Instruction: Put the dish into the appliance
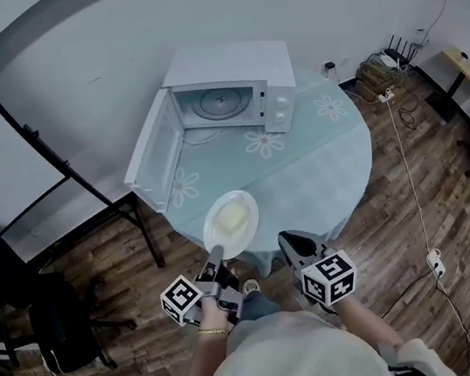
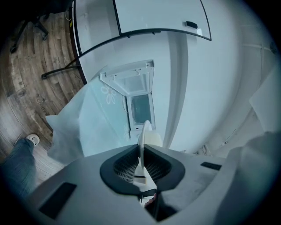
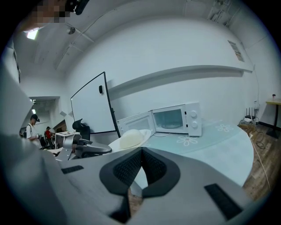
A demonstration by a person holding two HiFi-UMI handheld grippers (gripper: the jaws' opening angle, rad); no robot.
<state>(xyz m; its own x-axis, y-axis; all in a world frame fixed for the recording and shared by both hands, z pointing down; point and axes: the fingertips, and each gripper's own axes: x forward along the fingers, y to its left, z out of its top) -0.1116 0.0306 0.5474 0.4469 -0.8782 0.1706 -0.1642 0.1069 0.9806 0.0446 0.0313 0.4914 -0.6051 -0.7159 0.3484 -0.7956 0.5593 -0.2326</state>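
Though shallow, round white dish (image 1: pixel 215 235)

Microwave (image 1: pixel 232 86) on table (image 1: pixel 325 168), dish (image 1: pixel 230 223) before it

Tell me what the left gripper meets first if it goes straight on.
Probably the open microwave: the left gripper, clamping the plate, aims into it over the table; depth unclear.

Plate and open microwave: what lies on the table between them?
Head view: only flowered tablecloth and a thin cord loop by the microwave, before the plate.
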